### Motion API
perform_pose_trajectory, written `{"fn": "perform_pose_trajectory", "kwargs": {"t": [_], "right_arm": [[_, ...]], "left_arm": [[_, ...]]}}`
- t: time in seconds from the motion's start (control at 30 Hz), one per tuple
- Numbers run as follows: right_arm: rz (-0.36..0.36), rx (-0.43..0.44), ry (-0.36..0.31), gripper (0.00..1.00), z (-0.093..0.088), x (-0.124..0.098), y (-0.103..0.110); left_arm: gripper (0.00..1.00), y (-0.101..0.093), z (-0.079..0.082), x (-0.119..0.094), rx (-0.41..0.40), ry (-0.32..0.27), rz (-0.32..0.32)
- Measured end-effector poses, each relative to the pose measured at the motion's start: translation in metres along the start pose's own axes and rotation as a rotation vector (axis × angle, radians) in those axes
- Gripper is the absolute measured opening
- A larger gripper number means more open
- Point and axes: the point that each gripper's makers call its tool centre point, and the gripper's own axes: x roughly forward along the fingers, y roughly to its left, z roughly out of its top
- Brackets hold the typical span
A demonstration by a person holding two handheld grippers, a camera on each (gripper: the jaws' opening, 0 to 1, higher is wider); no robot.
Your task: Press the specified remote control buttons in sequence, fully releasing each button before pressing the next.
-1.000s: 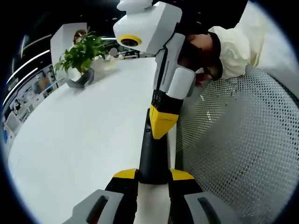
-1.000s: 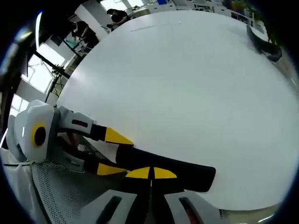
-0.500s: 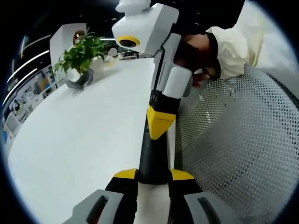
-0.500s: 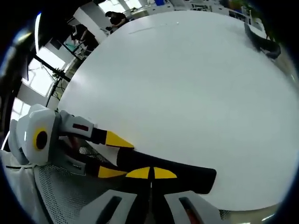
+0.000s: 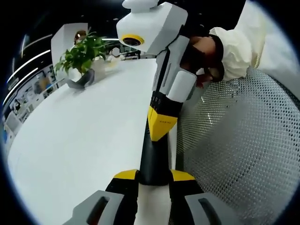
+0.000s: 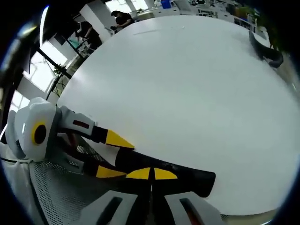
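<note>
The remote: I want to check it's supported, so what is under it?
Under the black remote lies the white table, near its edge. The left gripper clamps one end. The right gripper's shut tip rests on top; the buttons beneath are covered.

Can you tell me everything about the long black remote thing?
The remote is a long, slim black bar, smooth and matte like plastic. No buttons can be made out from these angles. It lies along the edge of the white table, beside a white mesh chair. The left gripper clamps one end between its yellow-tipped jaws. The right gripper, jaws together, touches it partway along. In the right gripper view the remote stretches sideways, its rounded far end free.
</note>
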Motion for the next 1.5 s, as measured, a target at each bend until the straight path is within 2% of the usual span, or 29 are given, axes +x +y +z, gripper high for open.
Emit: {"fn": "perform_pose_trajectory", "kwargs": {"t": [0.17,0.3,0.43,0.7,0.77,1.17,1.5], "right_arm": [[-0.003,-0.005,0.003,0.00,0.000,0.000,0.001],[0.018,0.054,0.004,0.00,0.000,-0.001,-0.001],[0.027,0.065,-0.003,0.00,0.001,-0.003,0.000],[0.099,0.097,-0.011,0.00,0.003,0.000,0.008],[0.118,0.106,0.014,0.00,-0.001,0.003,0.012],[0.096,0.072,0.015,0.00,-0.001,0.003,0.012],[0.073,0.052,0.005,0.00,0.001,0.003,0.011]], "left_arm": [[0.24,0.000,0.000,0.000,-0.001,0.000,0.001],[0.24,0.000,0.000,0.000,-0.003,0.002,0.003],[0.24,0.000,0.000,0.000,-0.004,0.002,0.004],[0.25,0.000,0.001,0.000,-0.004,0.002,0.004],[0.25,0.000,0.001,0.000,-0.003,0.002,0.003],[0.25,-0.001,0.002,0.002,-0.013,-0.002,0.012],[0.24,-0.001,0.002,0.001,0.020,-0.003,-0.005]]}}
